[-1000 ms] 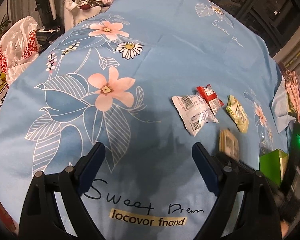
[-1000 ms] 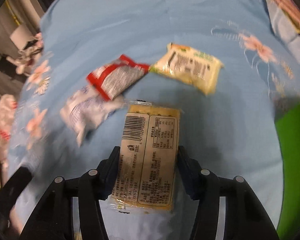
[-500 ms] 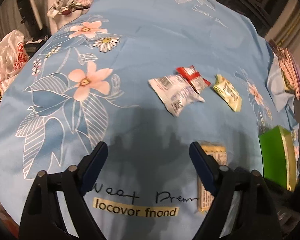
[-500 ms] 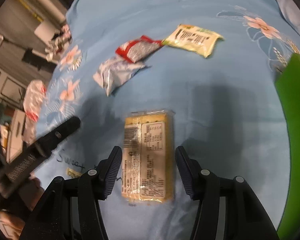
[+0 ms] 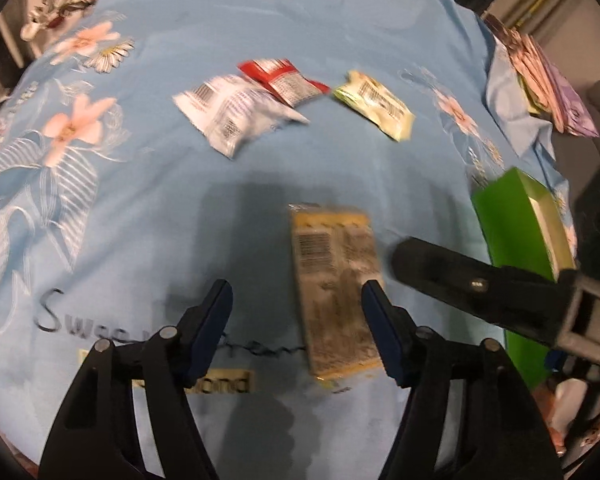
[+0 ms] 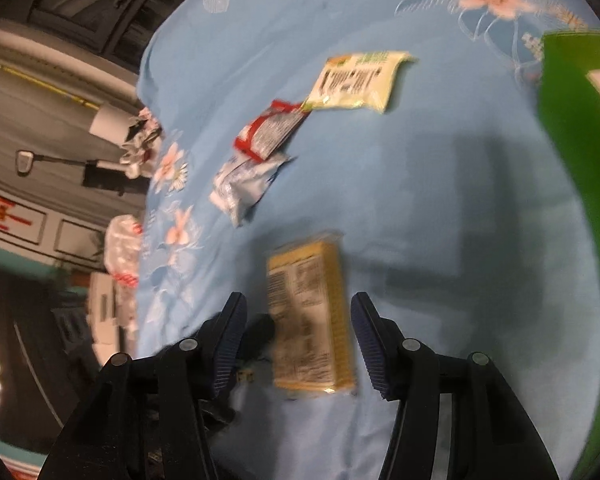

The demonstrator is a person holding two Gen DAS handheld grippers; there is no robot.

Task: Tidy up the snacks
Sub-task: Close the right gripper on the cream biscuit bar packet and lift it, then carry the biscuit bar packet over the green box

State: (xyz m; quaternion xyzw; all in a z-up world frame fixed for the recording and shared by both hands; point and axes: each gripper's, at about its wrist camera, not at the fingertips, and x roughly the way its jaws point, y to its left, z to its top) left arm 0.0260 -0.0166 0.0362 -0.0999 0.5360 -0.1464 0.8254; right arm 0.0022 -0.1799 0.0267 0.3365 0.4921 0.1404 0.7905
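Note:
A yellow snack packet [image 5: 332, 280] [image 6: 304, 312] lies label-up on the blue flowered cloth [image 5: 140, 200]. My left gripper [image 5: 297, 292] hovers over it with its jaws closing. The packet shows between them near the right finger, and neither pad presses on it. My right gripper [image 6: 299, 304] also frames the packet, with a gap at the packet's left side. One right-gripper finger [image 5: 440, 272] reaches in from the right in the left wrist view. Farther off lie a white packet [image 5: 236, 112] [image 6: 244, 188], a red packet [image 5: 284, 80] [image 6: 268, 136] and a pale green packet [image 5: 376, 104] [image 6: 356, 80].
A bright green box [image 5: 512, 220] [image 6: 572, 160] stands at the right, close to both grippers. A pile of pink and purple packets [image 5: 540, 80] sits at the cloth's far right edge. Bags and clutter lie beyond the left edge.
My left gripper swung right until the yellow packet came between its fingers, and its jaws narrowed. The packet, gripped a second ago, now lies with a gap beside it in the right gripper.

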